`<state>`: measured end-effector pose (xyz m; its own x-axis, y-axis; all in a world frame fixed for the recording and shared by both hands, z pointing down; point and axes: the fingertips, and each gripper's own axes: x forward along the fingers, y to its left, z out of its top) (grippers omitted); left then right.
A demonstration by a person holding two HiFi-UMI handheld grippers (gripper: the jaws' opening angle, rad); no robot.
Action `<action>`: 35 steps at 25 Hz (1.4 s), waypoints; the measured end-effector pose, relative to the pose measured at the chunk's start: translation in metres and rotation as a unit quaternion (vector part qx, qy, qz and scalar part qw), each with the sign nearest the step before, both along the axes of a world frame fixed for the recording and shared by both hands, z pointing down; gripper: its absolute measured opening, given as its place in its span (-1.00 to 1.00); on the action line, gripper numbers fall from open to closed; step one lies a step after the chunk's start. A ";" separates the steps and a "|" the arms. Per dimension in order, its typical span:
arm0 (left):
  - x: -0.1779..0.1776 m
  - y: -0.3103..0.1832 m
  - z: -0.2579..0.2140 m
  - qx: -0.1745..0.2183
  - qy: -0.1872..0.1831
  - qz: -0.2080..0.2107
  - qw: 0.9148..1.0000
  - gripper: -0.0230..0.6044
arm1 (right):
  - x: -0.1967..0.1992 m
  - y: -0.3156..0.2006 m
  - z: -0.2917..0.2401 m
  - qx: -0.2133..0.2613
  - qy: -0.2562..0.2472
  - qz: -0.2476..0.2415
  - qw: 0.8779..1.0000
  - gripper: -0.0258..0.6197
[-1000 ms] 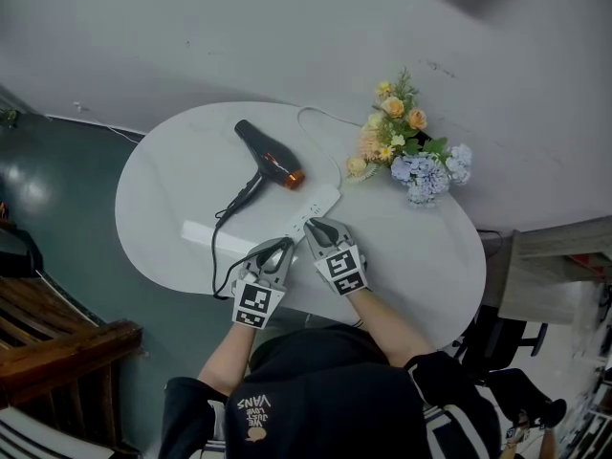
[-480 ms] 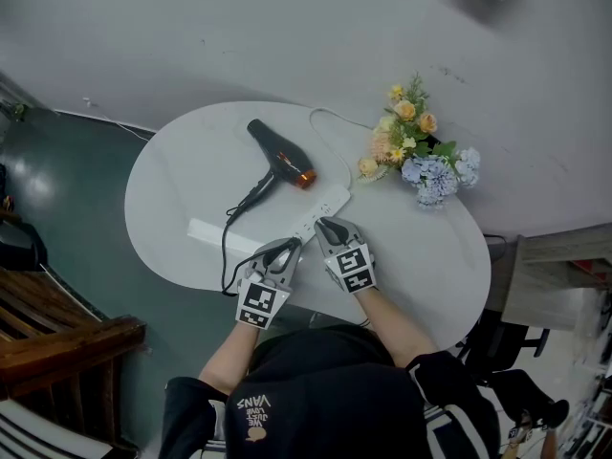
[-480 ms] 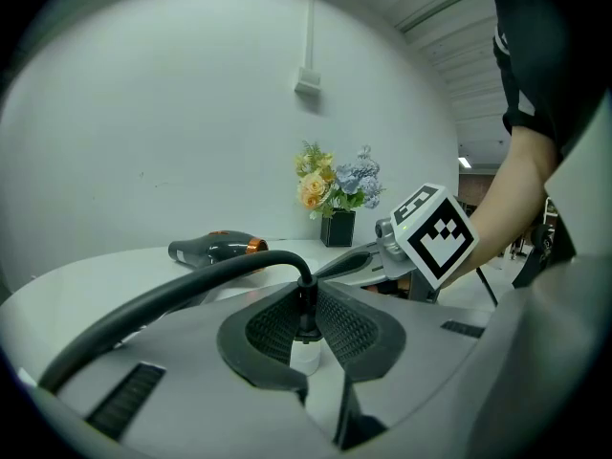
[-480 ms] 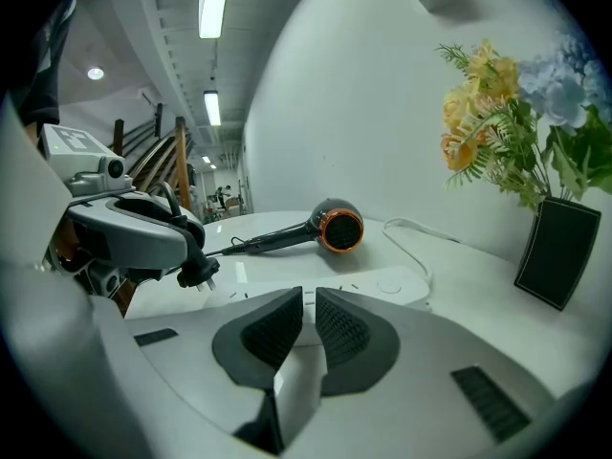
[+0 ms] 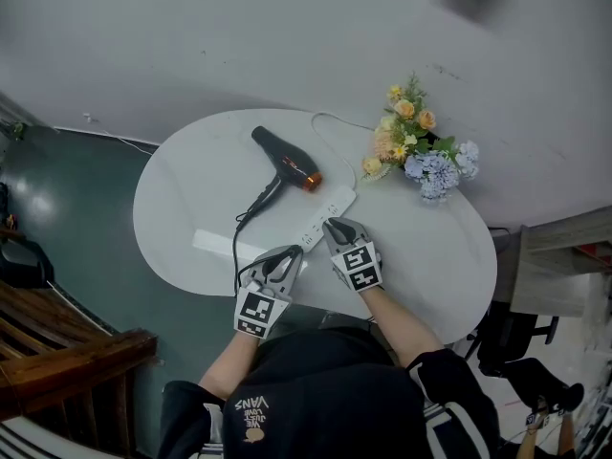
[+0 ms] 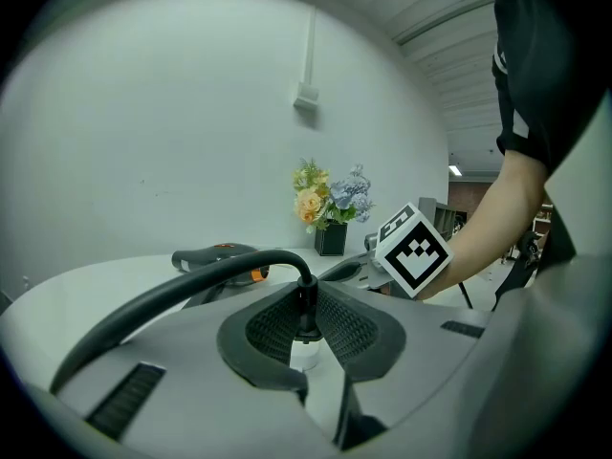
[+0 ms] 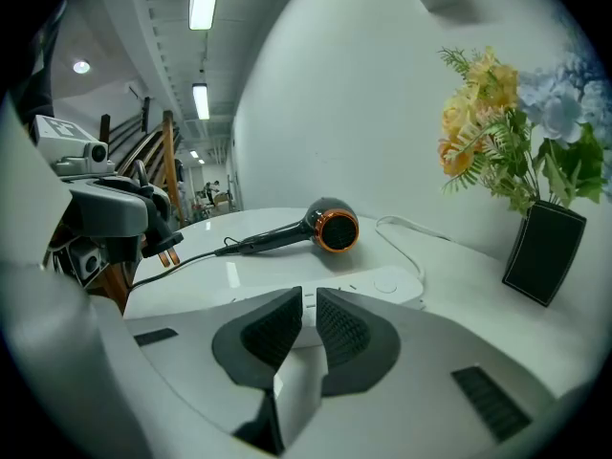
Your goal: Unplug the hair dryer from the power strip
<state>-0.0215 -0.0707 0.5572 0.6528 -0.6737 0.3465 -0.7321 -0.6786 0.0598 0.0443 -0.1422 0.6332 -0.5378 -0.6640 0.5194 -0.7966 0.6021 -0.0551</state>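
The black hair dryer (image 5: 284,161) with an orange ring lies on the round white table (image 5: 421,266). Its black cord runs to the plug (image 7: 164,242). My left gripper (image 5: 279,264) is shut on that plug and holds it in the air, bare prongs showing, clear of the white power strip (image 5: 325,216). In the left gripper view the plug's neck (image 6: 304,299) sits between the pads. My right gripper (image 5: 337,229) has its jaws nearly together, tips on the near end of the power strip (image 7: 373,283), with nothing between the pads.
A bunch of flowers (image 5: 421,151) in a black vase (image 7: 543,251) stands at the table's far right. The strip's white cable (image 5: 330,132) loops toward the wall. A white flat bar (image 5: 222,247) lies near the table's front-left edge. A wooden bench (image 5: 67,352) stands at the left.
My left gripper has risen and drawn back from the power strip with the plug in it. The right gripper has stayed on the strip.
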 end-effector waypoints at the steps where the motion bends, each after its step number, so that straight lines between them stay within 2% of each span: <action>1: -0.002 0.001 -0.002 0.001 0.002 0.002 1.000 -0.73 | 0.000 0.001 -0.003 0.005 -0.002 0.005 1.000 -0.71; 18: -0.035 0.011 -0.030 0.011 0.032 0.054 0.998 -0.73 | -0.015 0.052 -0.058 0.041 -0.054 0.080 0.995 -0.71; 35: -0.071 0.036 -0.054 0.026 0.055 0.114 0.992 -0.72 | -0.038 0.108 -0.106 0.091 -0.092 0.172 0.977 -0.71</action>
